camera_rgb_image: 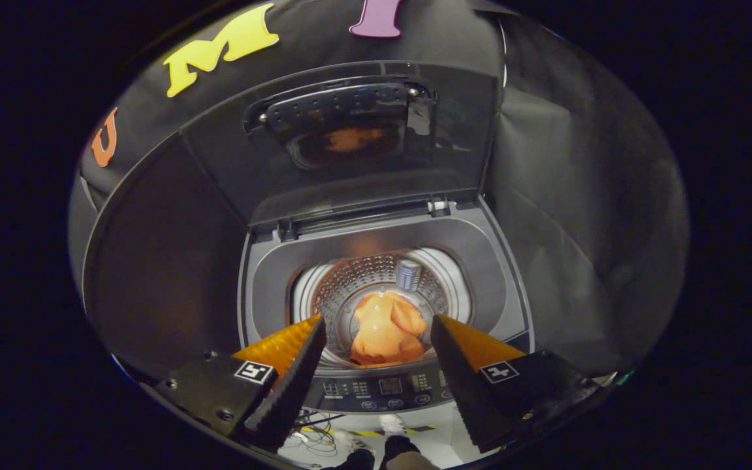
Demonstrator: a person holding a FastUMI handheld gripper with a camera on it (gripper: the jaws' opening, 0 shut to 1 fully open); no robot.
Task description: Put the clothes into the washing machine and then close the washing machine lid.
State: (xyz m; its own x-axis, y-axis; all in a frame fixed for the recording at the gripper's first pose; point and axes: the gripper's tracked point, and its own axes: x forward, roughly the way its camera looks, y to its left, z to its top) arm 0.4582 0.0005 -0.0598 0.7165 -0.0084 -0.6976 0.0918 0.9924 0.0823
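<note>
An orange garment (pixel 386 329) lies crumpled at the bottom of the washing machine's steel drum (pixel 350 287), below and beyond my fingertips. The top-loading washing machine (pixel 480 261) has its dark lid (pixel 350 137) standing upright at the back, with the orange cloth mirrored in its window. My gripper (pixel 377 323) hovers above the drum opening, near the control panel (pixel 382 388). Its two orange and black fingers (pixel 288 365) are spread wide apart with nothing between them.
A small grey cylindrical part (pixel 408 274) sits against the drum's far wall. Black booth cloth (pixel 578 228) hangs close to the right of and behind the machine. Below the gripper, a white floor with cables (pixel 314 440) and a person's shoes (pixel 392 427).
</note>
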